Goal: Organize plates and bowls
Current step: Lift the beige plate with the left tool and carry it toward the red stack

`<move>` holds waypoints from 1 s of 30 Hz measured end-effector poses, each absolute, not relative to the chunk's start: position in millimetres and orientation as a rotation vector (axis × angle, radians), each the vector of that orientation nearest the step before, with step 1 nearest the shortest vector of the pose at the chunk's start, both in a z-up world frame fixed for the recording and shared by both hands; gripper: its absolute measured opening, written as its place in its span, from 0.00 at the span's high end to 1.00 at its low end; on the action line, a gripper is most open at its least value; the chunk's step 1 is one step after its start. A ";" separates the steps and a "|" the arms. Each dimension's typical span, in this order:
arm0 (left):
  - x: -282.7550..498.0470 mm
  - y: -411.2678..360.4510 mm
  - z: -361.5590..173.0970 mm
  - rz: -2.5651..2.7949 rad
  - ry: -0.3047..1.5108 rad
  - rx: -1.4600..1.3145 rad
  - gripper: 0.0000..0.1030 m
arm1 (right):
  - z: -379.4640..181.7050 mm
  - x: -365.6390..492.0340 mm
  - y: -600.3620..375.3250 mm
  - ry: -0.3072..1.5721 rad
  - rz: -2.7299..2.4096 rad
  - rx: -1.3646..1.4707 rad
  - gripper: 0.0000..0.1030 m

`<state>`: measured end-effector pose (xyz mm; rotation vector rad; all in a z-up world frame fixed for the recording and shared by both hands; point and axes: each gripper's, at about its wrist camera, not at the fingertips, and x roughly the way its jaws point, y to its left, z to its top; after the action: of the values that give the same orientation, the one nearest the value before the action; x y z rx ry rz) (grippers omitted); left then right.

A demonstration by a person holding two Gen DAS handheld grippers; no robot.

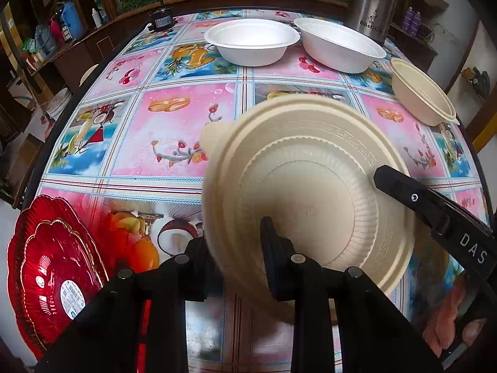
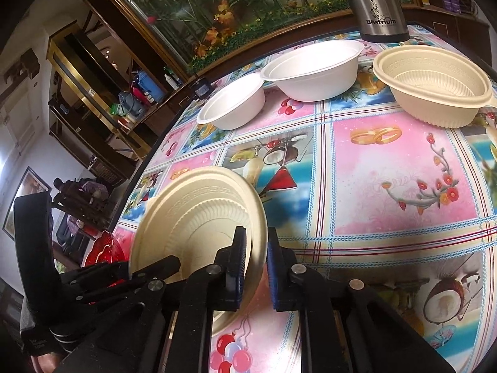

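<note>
So both grippers' fingers pinch one cream bowl; beyond it, three bowls sit unstacked on the desk.

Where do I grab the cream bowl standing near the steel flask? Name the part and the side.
Take the standing cream bowl by its rim on the near wall, coming from above and the front, one finger inside, one outside. It stands upright, mouth up, with a flared lip; the near side is free, while a white bowl sits close beside it.
</note>
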<state>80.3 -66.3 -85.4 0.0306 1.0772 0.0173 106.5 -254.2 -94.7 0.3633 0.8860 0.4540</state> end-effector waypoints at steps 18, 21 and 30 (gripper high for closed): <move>76.1 -69.9 -81.4 0.019 1.033 0.073 0.79 | -95.3 107.0 -255.3 0.887 0.443 0.356 0.90; 75.6 -70.2 -80.6 0.021 1.029 0.074 0.79 | -95.2 107.1 -255.5 0.886 0.442 0.356 0.90; 75.6 -70.2 -78.6 0.026 1.025 0.077 0.79 | -94.6 107.0 -255.4 0.881 0.443 0.353 0.90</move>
<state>75.6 -70.2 -78.6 0.0769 1.0250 0.0259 107.0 -255.4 -94.6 0.3533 0.8809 0.4434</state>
